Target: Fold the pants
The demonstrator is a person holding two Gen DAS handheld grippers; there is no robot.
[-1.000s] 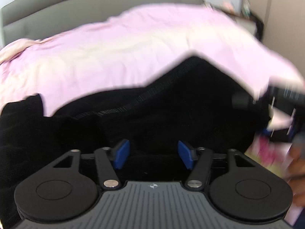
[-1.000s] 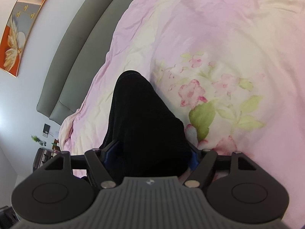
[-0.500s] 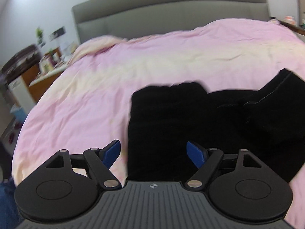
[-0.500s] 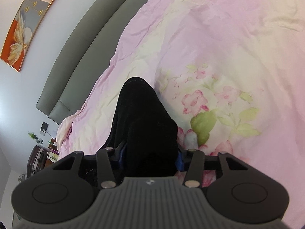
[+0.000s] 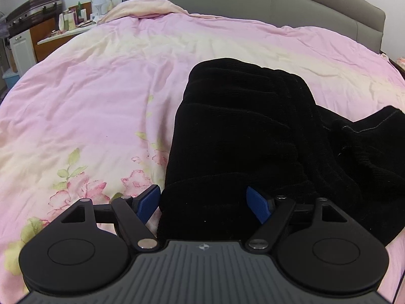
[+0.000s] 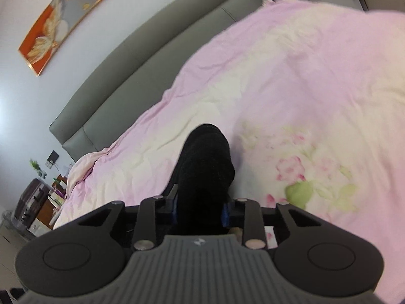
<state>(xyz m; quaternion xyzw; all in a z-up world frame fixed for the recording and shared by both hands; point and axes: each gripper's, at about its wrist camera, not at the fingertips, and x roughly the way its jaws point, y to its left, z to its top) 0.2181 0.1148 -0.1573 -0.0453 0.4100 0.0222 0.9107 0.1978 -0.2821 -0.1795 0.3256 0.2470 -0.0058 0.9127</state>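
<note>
On the pink floral bedspread (image 5: 106, 106) the black pants (image 5: 248, 141) lie in a thick, partly folded heap, and my job now is to carry one gathered end over without dragging the rest askew. My right gripper (image 6: 200, 211) has its jaws closed tight on a bunched fold of the pants (image 6: 205, 167), the cloth rising in a dark hump ahead of the blue pads; my left gripper (image 5: 203, 204) is spread wide, its pads either side of the near edge of the heap — over it, gripping nothing. To do this well I judge I should lift the right end only high enough to clear the layers, lay it square on the stack, and let the left press or pin the near edge so the fold does not slide. My right wrist is rolled, the grey headboard (image 6: 141, 76) slanting across its view; my left sits low and level, aimed toward the headboard.
</note>
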